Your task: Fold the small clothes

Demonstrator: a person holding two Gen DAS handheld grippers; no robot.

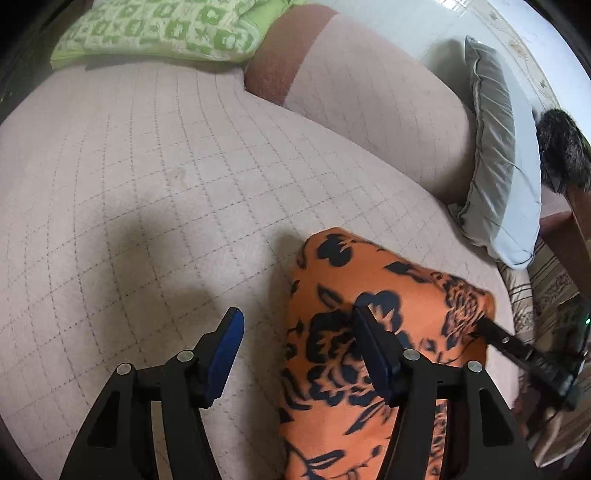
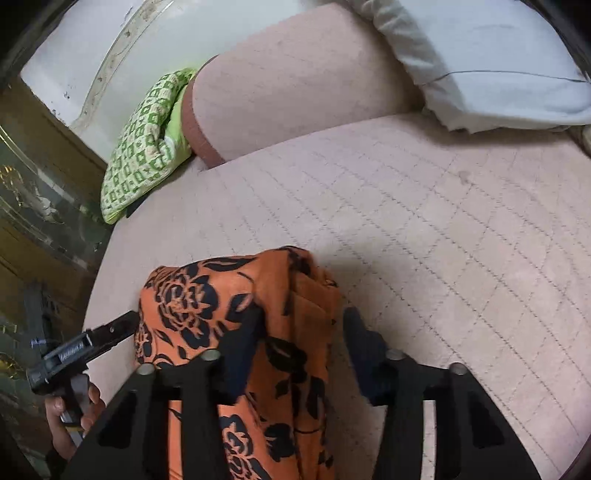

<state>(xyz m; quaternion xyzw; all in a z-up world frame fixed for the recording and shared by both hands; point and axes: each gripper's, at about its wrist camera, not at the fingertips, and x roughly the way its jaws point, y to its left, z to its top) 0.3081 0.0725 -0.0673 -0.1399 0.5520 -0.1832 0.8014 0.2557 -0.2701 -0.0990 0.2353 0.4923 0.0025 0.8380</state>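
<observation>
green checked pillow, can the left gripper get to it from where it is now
Probably yes. The left gripper is open beside the orange floral garment, and only bare quilted sofa seat lies between it and the green checked pillow, though that sits far off at the seat's back.

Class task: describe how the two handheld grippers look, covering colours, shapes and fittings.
Left gripper: black angular frame with triangular cut-outs, silver round pivot pins, flat blue pads. Right gripper: the same black frame and silver pins, with dark pads. No cables visible.

Orange floral garment (image 1: 373, 295): soft matt cloth. Sofa seat (image 1: 166, 192): quilted, stitched matt fabric.
</observation>
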